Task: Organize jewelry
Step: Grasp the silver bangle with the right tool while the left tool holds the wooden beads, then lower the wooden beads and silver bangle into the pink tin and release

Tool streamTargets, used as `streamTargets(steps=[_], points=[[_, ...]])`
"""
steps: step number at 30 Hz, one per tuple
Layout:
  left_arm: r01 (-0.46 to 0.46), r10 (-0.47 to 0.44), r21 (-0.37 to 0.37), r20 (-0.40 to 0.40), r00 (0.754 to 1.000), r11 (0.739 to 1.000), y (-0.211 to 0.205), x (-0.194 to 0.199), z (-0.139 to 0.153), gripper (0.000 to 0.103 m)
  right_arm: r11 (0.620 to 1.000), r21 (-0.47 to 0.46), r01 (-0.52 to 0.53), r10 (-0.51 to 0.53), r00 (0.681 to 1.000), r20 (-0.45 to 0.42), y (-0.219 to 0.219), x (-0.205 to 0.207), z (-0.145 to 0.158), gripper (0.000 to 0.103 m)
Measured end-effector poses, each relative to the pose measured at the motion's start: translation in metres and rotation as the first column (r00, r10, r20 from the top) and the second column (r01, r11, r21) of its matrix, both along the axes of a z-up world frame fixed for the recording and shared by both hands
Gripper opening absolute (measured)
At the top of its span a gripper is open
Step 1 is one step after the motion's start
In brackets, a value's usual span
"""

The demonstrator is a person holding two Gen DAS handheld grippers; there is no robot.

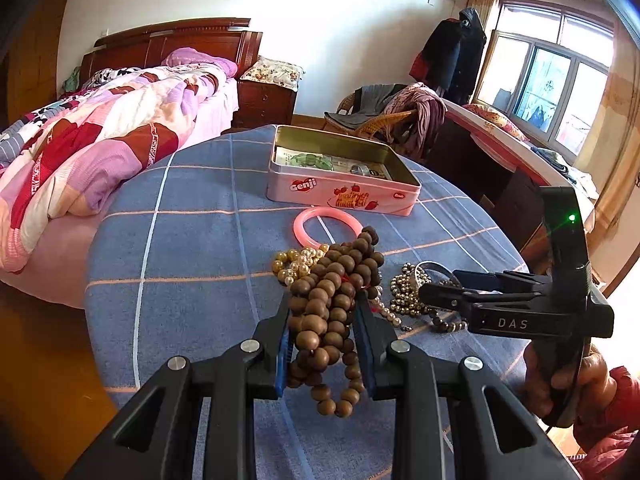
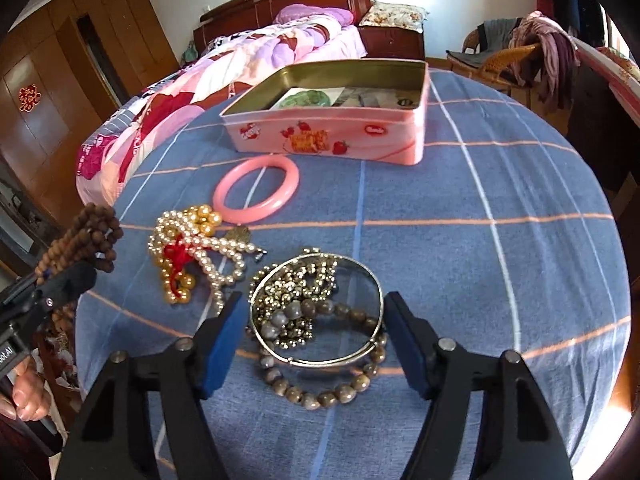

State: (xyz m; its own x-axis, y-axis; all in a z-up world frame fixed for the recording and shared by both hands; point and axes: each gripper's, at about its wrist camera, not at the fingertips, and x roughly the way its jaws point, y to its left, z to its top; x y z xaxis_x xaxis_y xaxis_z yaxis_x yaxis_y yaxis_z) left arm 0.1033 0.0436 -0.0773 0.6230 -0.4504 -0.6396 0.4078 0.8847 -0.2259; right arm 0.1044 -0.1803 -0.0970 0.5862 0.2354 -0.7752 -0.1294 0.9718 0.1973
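Observation:
My left gripper (image 1: 325, 320) is shut on a bundle of brown wooden beads (image 1: 334, 304), held above the blue checked table (image 1: 192, 248); the beads also show at the left of the right wrist view (image 2: 80, 240). My right gripper (image 2: 316, 340) is open, its jaws on either side of a silver bangle (image 2: 316, 312) lying over small metal beads and a grey stone-bead bracelet (image 2: 320, 392). A pearl and gold bead pile (image 2: 192, 252) and a pink bangle (image 2: 256, 190) lie beyond. An open pink tin (image 2: 332, 136) stands at the back.
The tin holds papers and a green item (image 2: 308, 100). A bed with a pink quilt (image 1: 88, 148) lies left of the table. A wicker chair with clothes (image 1: 384, 116) stands behind. The right gripper shows in the left wrist view (image 1: 440, 292).

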Motion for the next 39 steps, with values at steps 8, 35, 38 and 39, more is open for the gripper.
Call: streamTargets(steps=[8,35,38,39], points=[[-0.001,0.001,0.003,-0.002,1.0,1.0,0.0,0.002,0.001,0.028,0.999,0.048,0.018,-0.022,0.996,0.088,-0.008,-0.008,0.025,0.072],[-0.017,0.018,-0.012,0.125,0.992,1.0,-0.03,0.078,0.033,0.028,0.993,0.013,0.118,-0.118,0.962,0.247,-0.034,0.059,0.065,0.072],[-0.025,0.028,-0.024,0.138,0.99,0.999,-0.037,0.1,0.036,0.028,0.992,0.017,0.125,-0.124,0.955,0.268,-0.034,0.076,0.069,0.072],[-0.027,0.031,-0.027,0.138,0.99,0.999,-0.039,0.106,0.036,0.028,0.992,0.016,0.127,-0.127,0.953,0.277,-0.034,0.082,0.07,0.072]])
